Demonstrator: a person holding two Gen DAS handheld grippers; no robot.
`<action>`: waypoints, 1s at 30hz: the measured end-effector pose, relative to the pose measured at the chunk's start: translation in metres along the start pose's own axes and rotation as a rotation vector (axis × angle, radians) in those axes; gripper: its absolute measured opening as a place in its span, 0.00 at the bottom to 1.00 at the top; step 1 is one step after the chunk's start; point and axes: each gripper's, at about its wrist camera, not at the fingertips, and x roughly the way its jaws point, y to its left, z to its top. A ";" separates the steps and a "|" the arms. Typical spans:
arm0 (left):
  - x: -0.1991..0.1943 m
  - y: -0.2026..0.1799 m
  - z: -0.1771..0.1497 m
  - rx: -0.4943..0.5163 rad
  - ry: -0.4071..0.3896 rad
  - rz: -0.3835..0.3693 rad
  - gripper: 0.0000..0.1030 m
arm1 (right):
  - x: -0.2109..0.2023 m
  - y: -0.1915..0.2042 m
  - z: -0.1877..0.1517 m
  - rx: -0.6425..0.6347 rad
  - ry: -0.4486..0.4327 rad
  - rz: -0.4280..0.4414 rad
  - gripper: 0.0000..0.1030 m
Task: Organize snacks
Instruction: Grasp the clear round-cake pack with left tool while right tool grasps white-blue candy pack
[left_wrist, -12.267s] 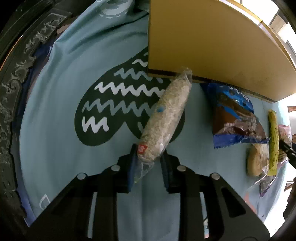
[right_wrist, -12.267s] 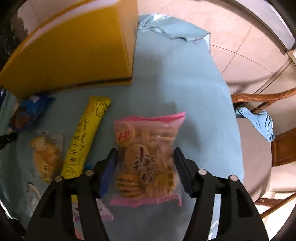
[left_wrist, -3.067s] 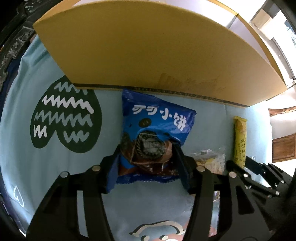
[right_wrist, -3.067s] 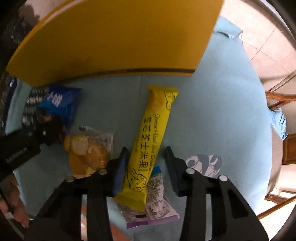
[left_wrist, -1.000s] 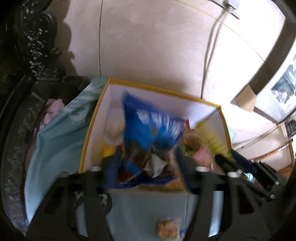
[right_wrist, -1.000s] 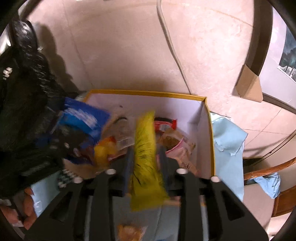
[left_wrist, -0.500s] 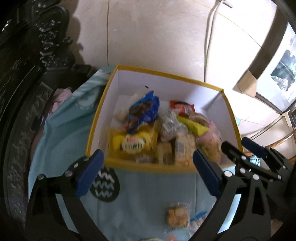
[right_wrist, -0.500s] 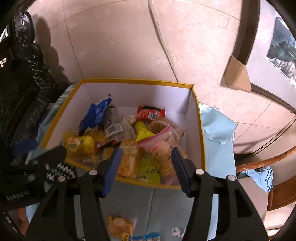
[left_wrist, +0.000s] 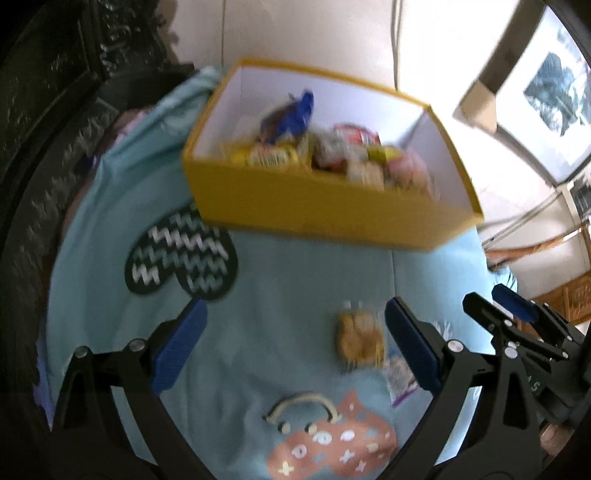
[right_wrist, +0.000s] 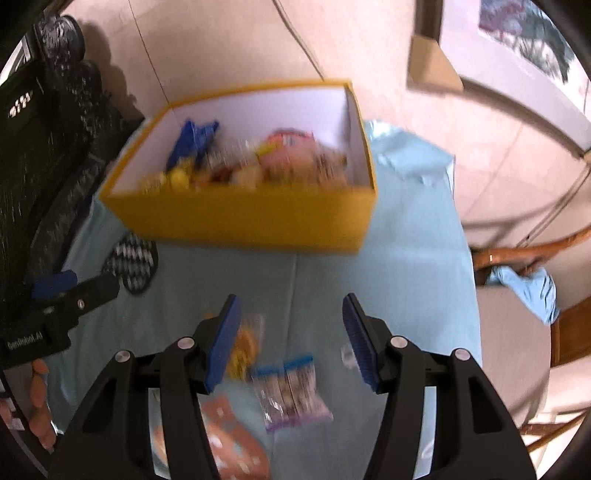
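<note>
Both grippers were released and empty, the left gripper (left_wrist: 293, 354) spread wide, the right gripper (right_wrist: 290, 341) half-spread, aimed down for the next pickups. Ahead sat the yellow box (right_wrist: 258, 218) of snacks; a cookie packet (left_wrist: 360, 338) and purple packet (right_wrist: 291, 387) lay between the jaws.

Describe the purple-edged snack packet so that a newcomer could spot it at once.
Start at the yellow box, then come down the blue cloth. Two packets lie there; the purple-edged packet is the clear one with blue tops, right of the golden biscuit packet.
</note>
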 end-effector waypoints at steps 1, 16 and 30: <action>0.003 -0.002 -0.005 0.004 0.011 -0.001 0.95 | 0.001 -0.002 -0.006 0.002 0.009 -0.001 0.56; 0.084 -0.051 -0.048 0.040 0.196 0.007 0.95 | 0.014 -0.032 -0.075 0.026 0.124 -0.016 0.56; 0.117 -0.048 -0.040 0.048 0.233 -0.029 0.54 | 0.045 -0.003 -0.087 -0.062 0.206 0.025 0.56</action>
